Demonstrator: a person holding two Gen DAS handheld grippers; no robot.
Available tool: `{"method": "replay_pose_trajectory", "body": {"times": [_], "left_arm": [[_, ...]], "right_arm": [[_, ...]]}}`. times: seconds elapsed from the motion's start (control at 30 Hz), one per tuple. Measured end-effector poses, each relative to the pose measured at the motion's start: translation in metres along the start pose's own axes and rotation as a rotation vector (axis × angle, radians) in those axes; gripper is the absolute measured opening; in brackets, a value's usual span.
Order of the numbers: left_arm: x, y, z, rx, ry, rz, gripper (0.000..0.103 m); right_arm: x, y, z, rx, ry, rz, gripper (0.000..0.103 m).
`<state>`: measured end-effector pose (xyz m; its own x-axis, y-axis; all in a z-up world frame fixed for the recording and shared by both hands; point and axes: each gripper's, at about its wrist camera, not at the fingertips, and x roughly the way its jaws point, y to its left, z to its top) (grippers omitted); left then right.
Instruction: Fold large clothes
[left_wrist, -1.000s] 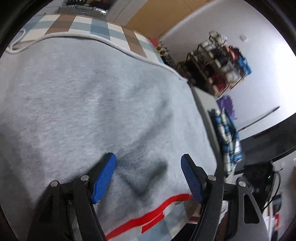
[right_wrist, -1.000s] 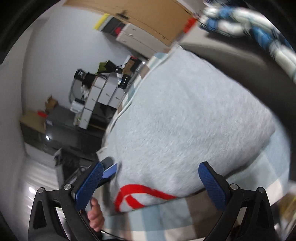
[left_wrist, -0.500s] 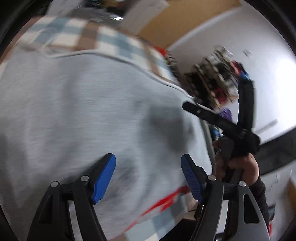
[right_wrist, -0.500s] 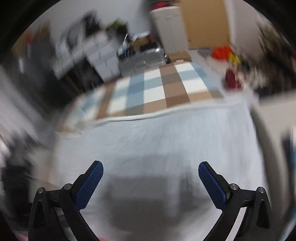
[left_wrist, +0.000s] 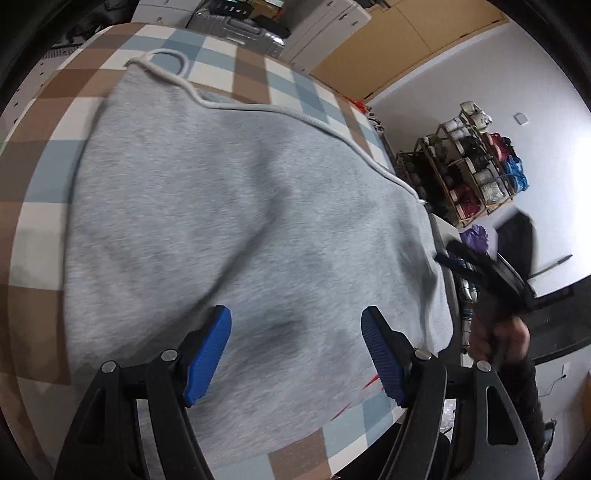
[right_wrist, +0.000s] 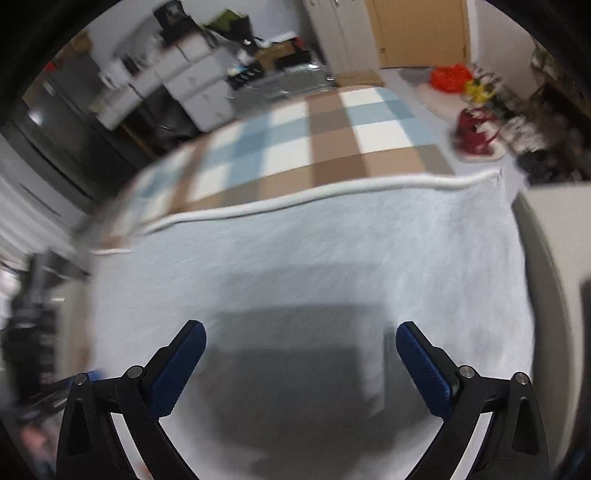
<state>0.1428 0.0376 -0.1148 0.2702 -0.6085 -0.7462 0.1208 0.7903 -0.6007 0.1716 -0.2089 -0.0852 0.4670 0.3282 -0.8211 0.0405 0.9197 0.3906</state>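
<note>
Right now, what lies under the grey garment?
The checked cloth shows around the grey garment, and a red marking peeks out at its near edge. Everything directly beneath is covered.

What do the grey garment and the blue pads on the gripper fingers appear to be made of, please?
Grey garment: probably cotton-blend fleece jersey, judging by its matte, heathered, softly creased surface and corded white edge. Blue pads: apparently rubber or soft plastic, finely ribbed, mounted on smooth black plastic-looking fingers.
</note>
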Motion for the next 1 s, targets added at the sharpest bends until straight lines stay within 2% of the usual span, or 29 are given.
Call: {"method": "replay_pose_trajectory", "body": {"times": [0.07, 0.1, 0.13, 0.17, 0.27, 0.3, 0.37, 0.43, 0.5, 0.6, 0.67, 0.73, 0.77, 0.83, 1.0], "left_arm": [[0.007, 0.008, 0.003, -0.026, 0.023, -0.004, 0.069], [0.009, 0.011, 0.006, -0.037, 0.033, 0.0, 0.069], [0.011, 0.013, 0.005, -0.045, 0.036, 0.01, 0.068], [0.014, 0.013, 0.004, -0.041, 0.035, 0.023, 0.068], [0.015, 0.0, -0.001, 0.019, 0.019, 0.078, 0.069], [0.015, -0.005, -0.002, 0.033, 0.014, 0.092, 0.069], [0.014, -0.009, -0.002, 0.034, 0.001, 0.098, 0.069], [0.007, -0.01, -0.002, 0.021, -0.024, 0.063, 0.069], [-0.001, -0.017, 0.0, 0.028, -0.061, -0.002, 0.069], [-0.017, -0.042, -0.001, 0.116, -0.12, -0.107, 0.069], [-0.024, -0.06, -0.002, 0.202, -0.162, -0.123, 0.069], [-0.024, -0.068, -0.003, 0.236, -0.176, -0.131, 0.069], [-0.02, -0.071, -0.003, 0.237, -0.164, -0.133, 0.069], [-0.006, -0.07, -0.003, 0.21, -0.126, -0.127, 0.069], [0.015, -0.064, -0.002, 0.169, -0.074, -0.069, 0.069]], "right_arm": [[-0.014, -0.001, -0.024, 0.015, -0.013, 0.052, 0.103], [-0.017, -0.005, -0.032, 0.032, -0.026, 0.106, 0.103], [-0.016, -0.011, -0.044, 0.068, -0.026, 0.197, 0.103], [-0.011, -0.011, -0.049, 0.095, -0.009, 0.222, 0.103], [0.017, -0.027, -0.065, 0.162, 0.054, 0.203, 0.103], [0.017, -0.026, -0.065, 0.15, 0.014, 0.218, 0.103], [0.013, -0.026, -0.066, 0.172, 0.008, 0.22, 0.103], [-0.008, -0.026, -0.076, 0.238, -0.046, 0.234, 0.103], [-0.033, -0.021, -0.087, 0.24, -0.125, 0.309, 0.103], [-0.073, -0.02, -0.121, 0.242, -0.226, 0.277, 0.103], [-0.089, -0.027, -0.145, 0.273, -0.254, 0.238, 0.103], [-0.094, -0.038, -0.164, 0.336, -0.258, 0.187, 0.103], [-0.095, -0.046, -0.172, 0.378, -0.262, 0.168, 0.103], [-0.092, -0.065, -0.178, 0.454, -0.255, 0.184, 0.103], [-0.068, -0.099, -0.172, 0.608, -0.211, 0.184, 0.103]]}}
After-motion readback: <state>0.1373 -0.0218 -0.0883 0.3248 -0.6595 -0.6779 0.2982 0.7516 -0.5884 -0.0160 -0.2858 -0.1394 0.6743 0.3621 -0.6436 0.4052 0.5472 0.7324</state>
